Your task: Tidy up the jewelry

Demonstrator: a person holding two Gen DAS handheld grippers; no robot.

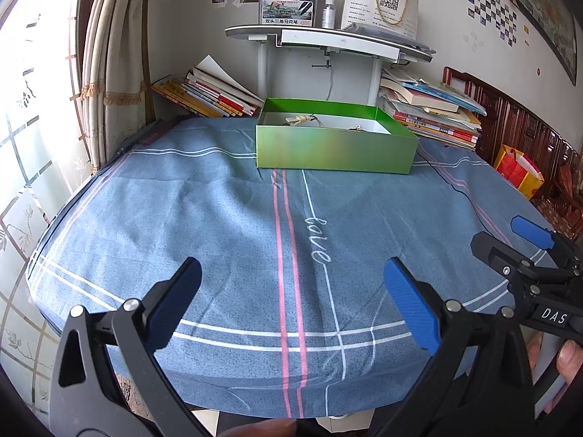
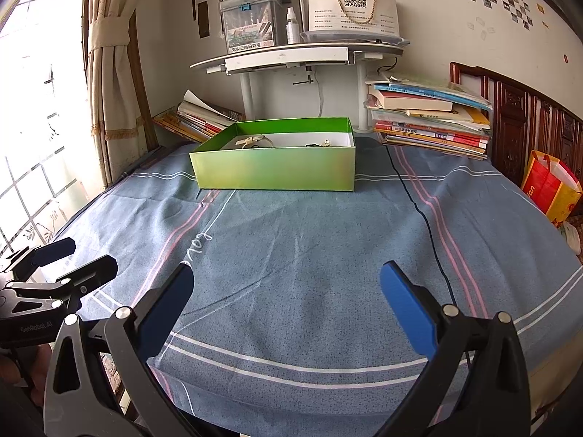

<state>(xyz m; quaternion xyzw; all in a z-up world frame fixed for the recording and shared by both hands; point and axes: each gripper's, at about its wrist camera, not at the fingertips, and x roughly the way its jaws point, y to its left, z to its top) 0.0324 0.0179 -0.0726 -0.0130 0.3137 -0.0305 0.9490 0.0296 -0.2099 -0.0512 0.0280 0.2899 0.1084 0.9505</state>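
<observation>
Jewelry (image 2: 255, 141): small pale and gold-toned pieces lie inside the green box (image 2: 277, 171), on its white floor. Two clusters visible, one toward the left (image 1: 302, 120), one toward the right (image 1: 357, 128); individual pieces too small to count with certainty, possibly a bracelet and a chain.

Green box sits open, no lid on it, at the far middle of the tabletop (image 1: 218, 218), which is covered by a blue cloth with pink and white stripes and the script word "love" (image 1: 316, 240).

Left tool (image 1: 291, 302): released, jaws wide apart, nothing between them, hovering over the near edge. Right tool (image 2: 288, 306): likewise spread and empty. It bears the marking "DAS"; the left one reads "GenRobot.AI" in the right wrist view.

Behind the box: two book stacks, left (image 2: 196, 120) and right (image 2: 430, 123). Shelf (image 2: 291, 58) above holds a marker case (image 2: 247, 25), a spray bottle (image 2: 291, 27) and a card with a QR code (image 2: 353, 7).
</observation>
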